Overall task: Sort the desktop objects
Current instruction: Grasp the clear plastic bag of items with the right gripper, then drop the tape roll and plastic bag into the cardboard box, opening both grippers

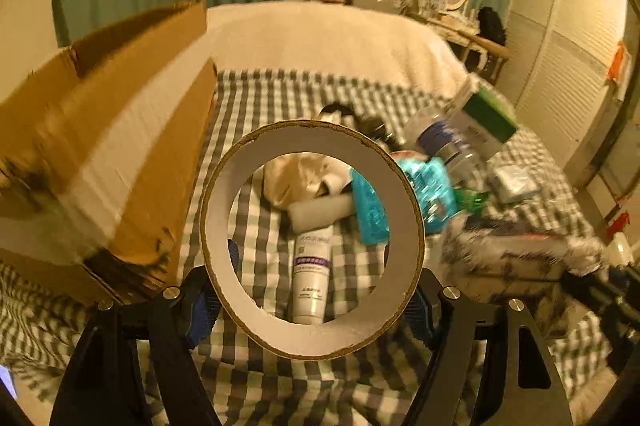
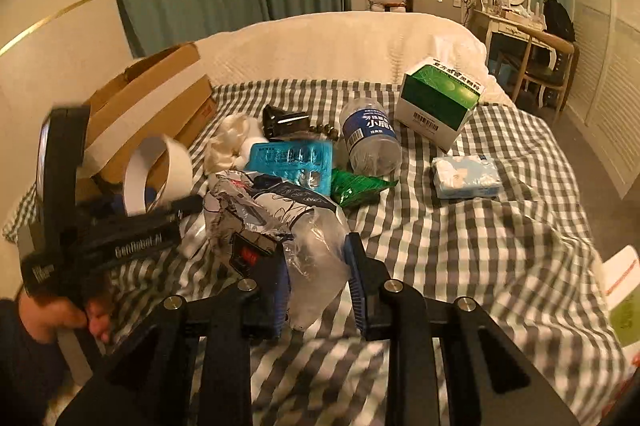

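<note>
My left gripper (image 1: 312, 290) is shut on a wide cardboard tape ring (image 1: 394, 182), held above the checked cloth beside the open cardboard box (image 1: 120, 154). The ring (image 2: 176, 162) and the left gripper (image 2: 132, 222) also show in the right wrist view, near the box (image 2: 160, 106). My right gripper (image 2: 316, 278) is shut on a clear plastic bag with printed packaging (image 2: 276, 218). Through the ring I see a white tube (image 1: 310, 266), a white roll (image 1: 320, 212) and a beige cloth (image 1: 296, 176).
On the checked cloth (image 2: 460, 246) lie a teal blister pack (image 2: 292, 162), a green packet (image 2: 356, 186), a water bottle (image 2: 370, 136), a green-and-white box (image 2: 440, 102), a tissue pack (image 2: 466, 176) and a black device (image 2: 286, 120). A white quilt (image 2: 340, 42) lies behind.
</note>
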`<state>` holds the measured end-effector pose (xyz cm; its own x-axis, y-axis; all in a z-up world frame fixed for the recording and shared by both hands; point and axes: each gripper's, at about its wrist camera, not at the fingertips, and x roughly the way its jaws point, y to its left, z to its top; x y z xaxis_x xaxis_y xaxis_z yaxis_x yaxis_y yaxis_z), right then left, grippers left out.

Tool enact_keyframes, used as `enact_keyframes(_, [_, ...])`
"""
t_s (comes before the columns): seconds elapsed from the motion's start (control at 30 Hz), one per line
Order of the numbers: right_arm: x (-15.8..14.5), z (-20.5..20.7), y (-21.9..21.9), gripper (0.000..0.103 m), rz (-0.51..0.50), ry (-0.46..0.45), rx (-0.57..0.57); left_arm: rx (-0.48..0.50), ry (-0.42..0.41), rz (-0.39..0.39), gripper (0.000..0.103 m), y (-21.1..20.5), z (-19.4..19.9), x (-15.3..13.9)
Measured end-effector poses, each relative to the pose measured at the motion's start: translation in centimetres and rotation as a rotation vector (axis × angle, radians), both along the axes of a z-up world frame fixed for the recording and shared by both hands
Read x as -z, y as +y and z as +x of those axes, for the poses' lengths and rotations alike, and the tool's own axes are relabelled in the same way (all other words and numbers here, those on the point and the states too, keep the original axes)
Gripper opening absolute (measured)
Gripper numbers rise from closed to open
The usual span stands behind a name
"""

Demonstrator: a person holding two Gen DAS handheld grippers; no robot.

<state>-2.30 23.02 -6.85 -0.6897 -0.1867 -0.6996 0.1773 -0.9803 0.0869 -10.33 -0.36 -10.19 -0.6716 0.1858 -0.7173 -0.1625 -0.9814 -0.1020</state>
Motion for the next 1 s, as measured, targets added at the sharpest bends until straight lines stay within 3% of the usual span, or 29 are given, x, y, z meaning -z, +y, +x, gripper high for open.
enact_keyframes(0.23, [-3.5,1.2,-2.4,0.025,0.01,0.016,-0.005,0.002,0.089,0.032,0.077,-2.7,1.2,-5.0])
enact_keyframes(0.4, [-9.4,1.0,-5.8,0.025,0.038,0.119,-0.061,-0.056,0.176,0.066,0.077,-6.8,1.3,-10.1])
enact_keyframes(0.63, [-16.4,-0.9,-12.2,0.025,0.044,0.255,-0.158,-0.185,0.251,0.036,0.077,-13.1,-0.5,-14.8])
enact_keyframes(0.8, [-17.6,-4.0,-16.6,0.025,-0.002,0.279,-0.21,-0.276,0.248,-0.021,0.077,-17.0,-2.5,-14.9])
enact_keyframes(1.0, [-15.0,-8.7,-21.8,0.025,-0.011,0.222,-0.24,-0.357,0.176,-0.032,0.077,-20.0,-4.3,-11.0])
